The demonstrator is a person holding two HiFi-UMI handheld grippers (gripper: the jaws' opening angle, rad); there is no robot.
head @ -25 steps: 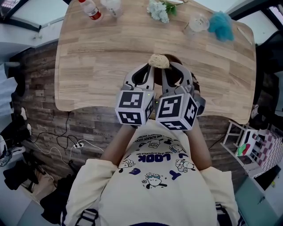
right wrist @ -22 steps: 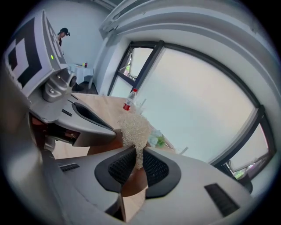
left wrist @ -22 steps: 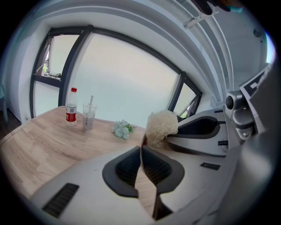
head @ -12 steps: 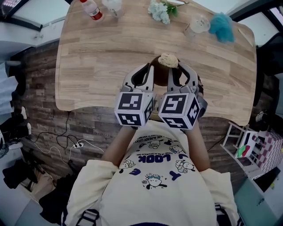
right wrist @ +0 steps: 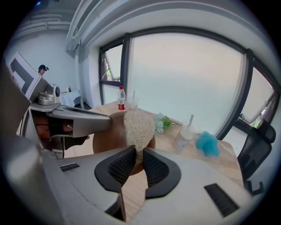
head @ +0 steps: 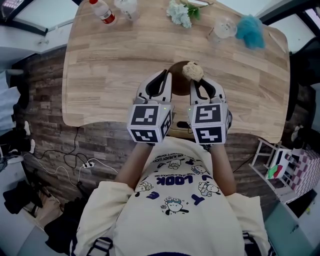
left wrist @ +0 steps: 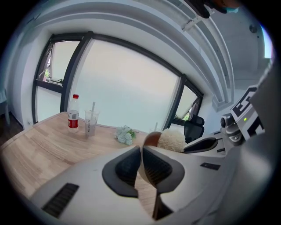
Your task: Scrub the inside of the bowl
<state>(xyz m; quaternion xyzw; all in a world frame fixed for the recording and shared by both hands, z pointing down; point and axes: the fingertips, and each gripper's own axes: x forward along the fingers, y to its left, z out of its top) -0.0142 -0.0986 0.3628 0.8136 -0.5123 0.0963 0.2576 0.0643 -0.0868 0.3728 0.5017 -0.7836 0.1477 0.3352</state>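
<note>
The brown bowl (head: 176, 75) sits tilted over the counter (head: 110, 65), near its front edge, with its rim pinched between the closed jaws of the left tongs (head: 166, 76). Just right of the bowl, the right tongs (head: 196, 82) are squeezed narrowly on a beige loofah pad (head: 192, 71), whose head lies at the bowl's mouth. To scrub well, I judge the pad should press firmly on the inner wall and circle down to the base while the left tongs steady the rim (a thin-edge grip may twist under sideways push). The left gripper view shows the rim running between its pads and the right gripper view shows the loofah nipped at its neck. The head view blurs both grips but alone shows the tongs side by side. Well beyond the bowl stand a bottle (head: 102, 11), flowers (head: 179, 12), a cup (head: 222, 26) and a blue puff (head: 250, 29).
</note>
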